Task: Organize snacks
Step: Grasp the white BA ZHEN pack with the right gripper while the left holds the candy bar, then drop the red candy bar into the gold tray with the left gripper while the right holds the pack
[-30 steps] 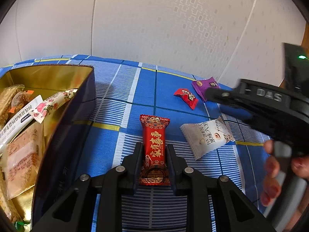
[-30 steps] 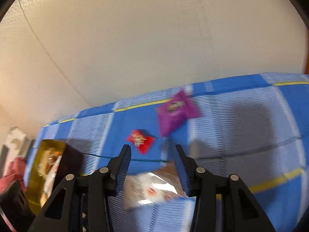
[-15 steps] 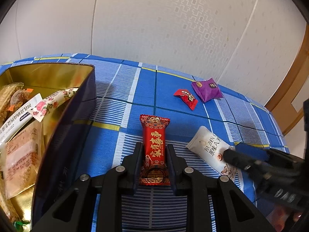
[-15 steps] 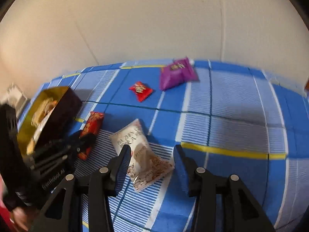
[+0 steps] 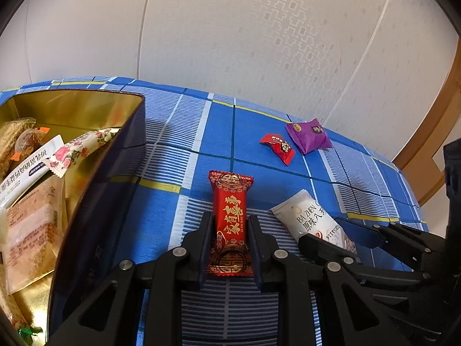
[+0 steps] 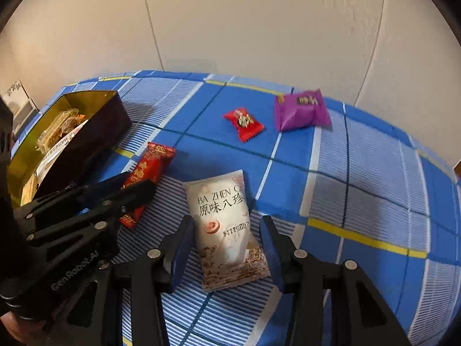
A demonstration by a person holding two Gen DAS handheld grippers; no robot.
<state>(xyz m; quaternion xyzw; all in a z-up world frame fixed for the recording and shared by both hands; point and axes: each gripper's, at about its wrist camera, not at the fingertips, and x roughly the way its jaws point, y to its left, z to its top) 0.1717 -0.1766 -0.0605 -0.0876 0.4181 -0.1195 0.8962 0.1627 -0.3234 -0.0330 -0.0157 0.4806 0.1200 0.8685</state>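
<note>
Four wrapped snacks are seen loose on the blue checked cloth (image 5: 161, 230), and several more are packed in the gold-lined tin (image 5: 95, 199) at the left. The left gripper (image 5: 230, 230) is clamped on the long red wrapper with gold characters (image 5: 229, 219); its two fingers are pressed against the wrapper's long sides, and the wrapper is laid flat on the cloth just beside the tin's dark outer wall. In the right wrist view the same red wrapper (image 6: 149, 170) is seen sticking out beyond the fingertips of the left gripper (image 6: 126, 187).

The right gripper (image 6: 227, 227) is held partly open around the white packet with printed lettering (image 6: 224, 225). The packet is placed between the two blue-padded fingers, with a clear strip of cloth visible on each side, so it is not pinched. From the left wrist view the white packet (image 5: 309, 217) is found just right of the red wrapper, with the right gripper (image 5: 328, 232) reaching over its near end.

Farther back on the cloth, a small red candy (image 5: 277, 147) and a purple packet (image 5: 309, 135) are laid near each other, well apart from both grippers. Inside the tin a floral wrapper (image 5: 80, 147) is propped against the rim above pale packets. A white patterned wall (image 5: 259, 43) is seen behind the table.
</note>
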